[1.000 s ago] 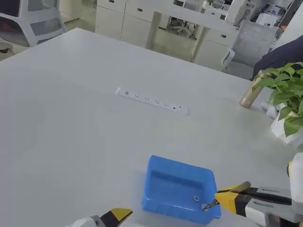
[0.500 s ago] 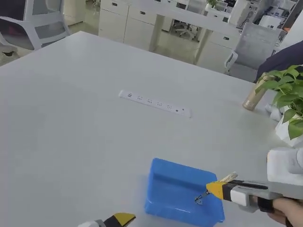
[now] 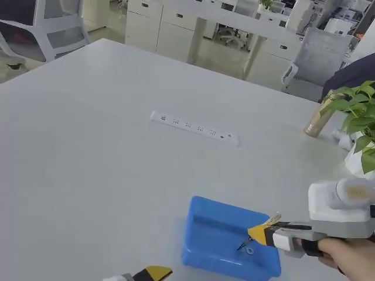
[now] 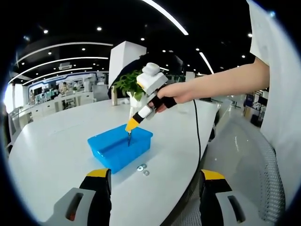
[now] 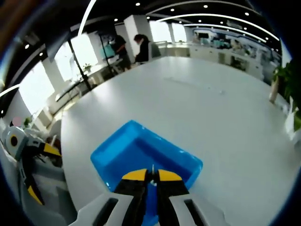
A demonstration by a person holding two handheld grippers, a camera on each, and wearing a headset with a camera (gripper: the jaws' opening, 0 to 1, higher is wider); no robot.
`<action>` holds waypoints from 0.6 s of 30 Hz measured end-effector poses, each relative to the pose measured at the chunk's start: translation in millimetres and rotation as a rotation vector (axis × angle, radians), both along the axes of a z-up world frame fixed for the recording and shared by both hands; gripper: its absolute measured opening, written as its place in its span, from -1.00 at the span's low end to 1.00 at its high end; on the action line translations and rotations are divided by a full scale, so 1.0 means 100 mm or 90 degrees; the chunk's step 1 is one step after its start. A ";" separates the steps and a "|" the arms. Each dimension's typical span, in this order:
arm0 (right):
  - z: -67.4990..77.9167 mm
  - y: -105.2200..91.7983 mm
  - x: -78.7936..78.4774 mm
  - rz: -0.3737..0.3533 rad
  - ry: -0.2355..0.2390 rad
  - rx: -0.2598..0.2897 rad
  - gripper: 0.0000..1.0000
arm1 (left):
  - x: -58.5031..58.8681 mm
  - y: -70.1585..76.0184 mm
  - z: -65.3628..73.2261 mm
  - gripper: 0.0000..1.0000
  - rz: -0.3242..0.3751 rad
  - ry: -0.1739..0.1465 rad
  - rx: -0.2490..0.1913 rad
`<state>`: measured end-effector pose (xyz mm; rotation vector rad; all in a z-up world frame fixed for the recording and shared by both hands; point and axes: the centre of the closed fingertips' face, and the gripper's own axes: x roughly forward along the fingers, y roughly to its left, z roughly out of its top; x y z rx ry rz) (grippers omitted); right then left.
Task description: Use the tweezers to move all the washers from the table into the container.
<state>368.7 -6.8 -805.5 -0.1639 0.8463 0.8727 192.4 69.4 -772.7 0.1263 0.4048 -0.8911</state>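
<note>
The blue container [image 3: 220,234] sits near the table's front edge. My right gripper [image 3: 261,234] is over its right side, shut on the thin tweezers [image 3: 243,244], whose tip points down into it. A small washer [image 3: 250,251] shows beside the tip inside the container; whether the tweezers still pinch it, I cannot tell. In the right gripper view the yellow jaws [image 5: 152,175] close on the tweezers above the container [image 5: 136,150]. My left gripper [image 4: 155,176] is open; two washers [image 4: 143,169] lie on the table between it and the container [image 4: 113,148]. Its yellow tip [image 3: 157,273] pokes in at the bottom edge.
A white power strip [image 3: 193,127] lies mid-table. At the far right stand a gold bottle [image 3: 317,121] and a potted plant [image 3: 362,111]. The table's rounded edge [image 4: 188,160] runs close behind the washers. Office chairs and cabinets stand beyond the table.
The right gripper has moved left and further over the container, and the tweezers' tip has dipped into it. The camera drifted a little. The left gripper has stayed put.
</note>
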 end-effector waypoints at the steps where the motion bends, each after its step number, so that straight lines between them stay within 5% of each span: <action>1: 0.00 0.01 0.00 0.002 -0.001 -0.001 -0.95 | 0.00 0.00 0.00 0.54 0.000 0.000 0.000; 18: 0.00 0.04 -0.02 0.025 -0.017 -0.026 -0.95 | 0.00 0.00 0.00 0.53 0.001 -0.002 0.000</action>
